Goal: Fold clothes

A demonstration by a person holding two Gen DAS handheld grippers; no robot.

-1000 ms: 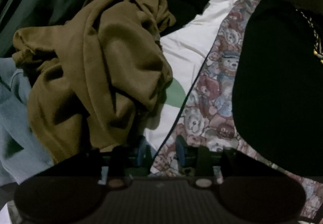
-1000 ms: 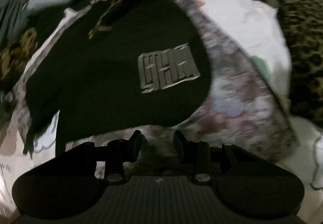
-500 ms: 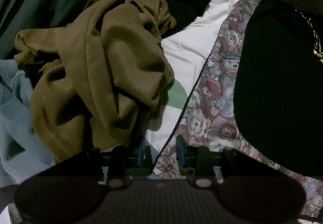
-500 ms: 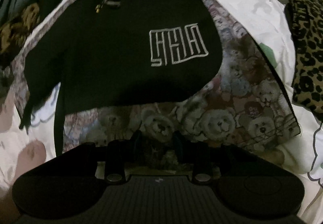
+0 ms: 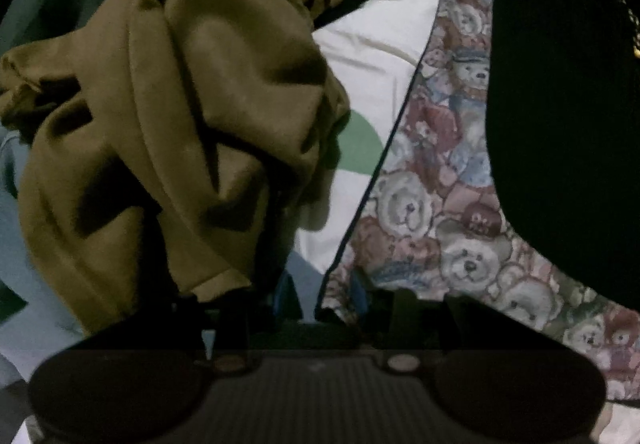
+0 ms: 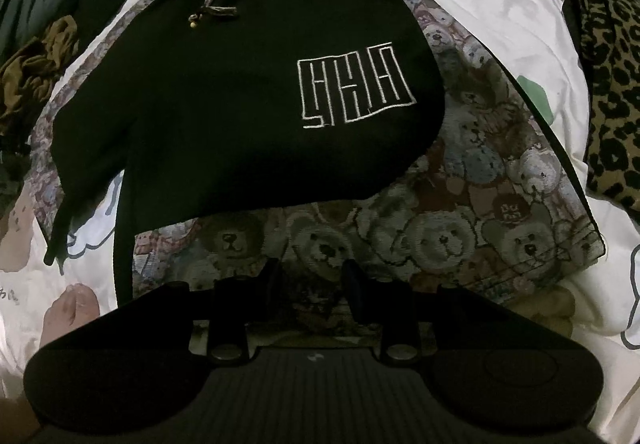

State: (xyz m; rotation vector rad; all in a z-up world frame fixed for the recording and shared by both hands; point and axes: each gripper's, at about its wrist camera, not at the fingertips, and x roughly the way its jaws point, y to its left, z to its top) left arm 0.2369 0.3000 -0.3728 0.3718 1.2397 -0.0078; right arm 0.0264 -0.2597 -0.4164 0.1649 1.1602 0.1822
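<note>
A black garment (image 6: 240, 84) lies flat mid-frame on a teddy-bear cloth (image 6: 460, 236), brown clothes (image 5: 180, 124) crumpled at left; both tongs gape, empty.

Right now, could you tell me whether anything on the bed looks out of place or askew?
Yes. The brown garment lies crumpled in a heap beside the teddy-bear cloth, unfolded. The black garment lies flat on that cloth, but a dark strip of it trails off the cloth's left edge onto the white sheet.

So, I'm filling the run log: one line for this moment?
stage: pre-fold | left claw: open | right claw: open | black garment: flat on teddy-bear blanket
</note>
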